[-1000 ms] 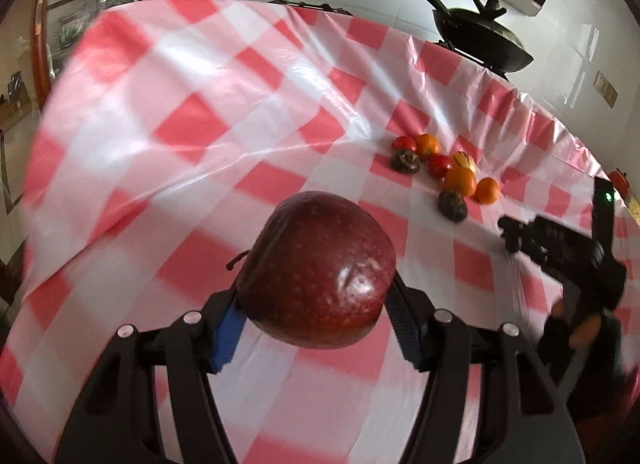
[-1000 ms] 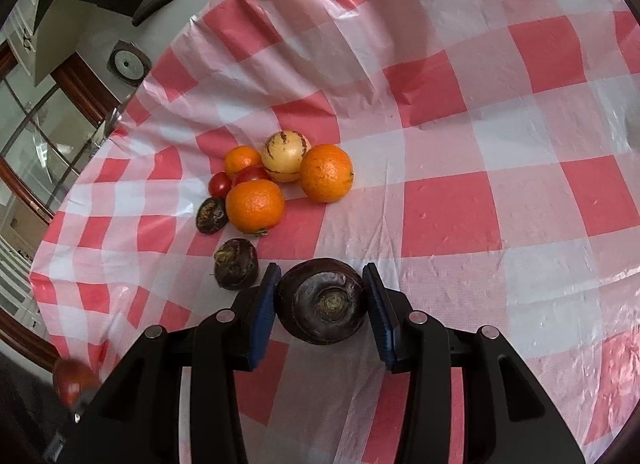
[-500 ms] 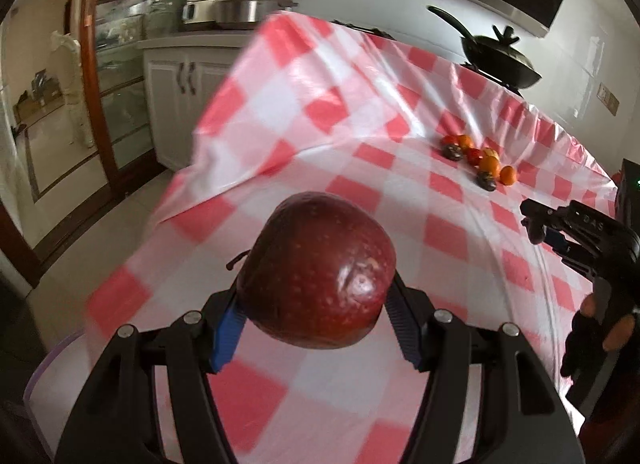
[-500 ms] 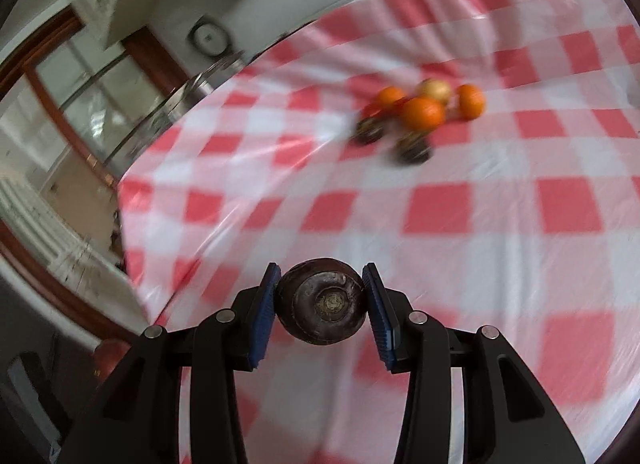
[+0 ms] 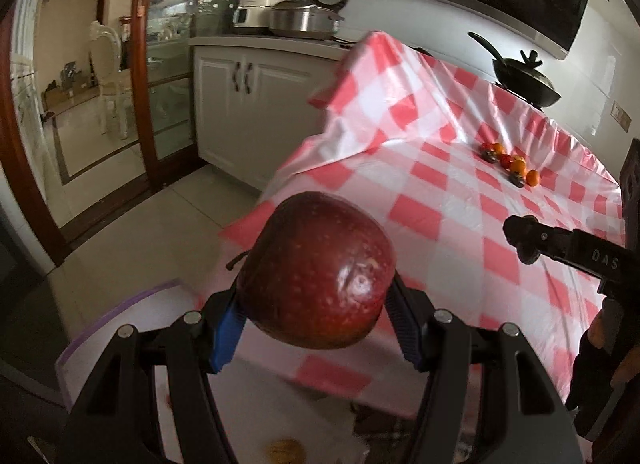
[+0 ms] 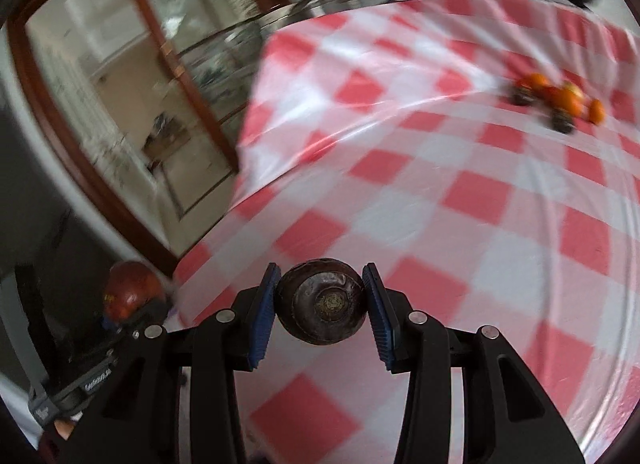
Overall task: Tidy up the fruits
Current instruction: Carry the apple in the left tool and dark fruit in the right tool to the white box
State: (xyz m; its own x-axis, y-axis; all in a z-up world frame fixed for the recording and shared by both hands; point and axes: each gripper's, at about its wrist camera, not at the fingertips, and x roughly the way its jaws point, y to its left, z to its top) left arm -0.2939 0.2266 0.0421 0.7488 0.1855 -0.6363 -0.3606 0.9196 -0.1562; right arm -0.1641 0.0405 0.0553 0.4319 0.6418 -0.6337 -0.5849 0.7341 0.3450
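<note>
Left wrist view: the left tool (image 5: 316,328) is clamped on a dark red apple (image 5: 316,272), blue pads (image 5: 228,330) pressing both flanks, the fruit held clear of the bench (image 5: 440,200) near its checked corner. Ahead and to the right of this tool, well apart, a small cluster of fruit (image 5: 510,164) lies on the cloth. The right tool (image 5: 560,244) shows at the right edge.

Right wrist view, blurred: the right tool (image 6: 322,304) grips a dark round mangosteen (image 6: 322,302) between its pads, above the bench. The fruit cluster (image 6: 560,98) sits far ahead, to the right. The apple (image 6: 130,294) appears low to the left.
</note>
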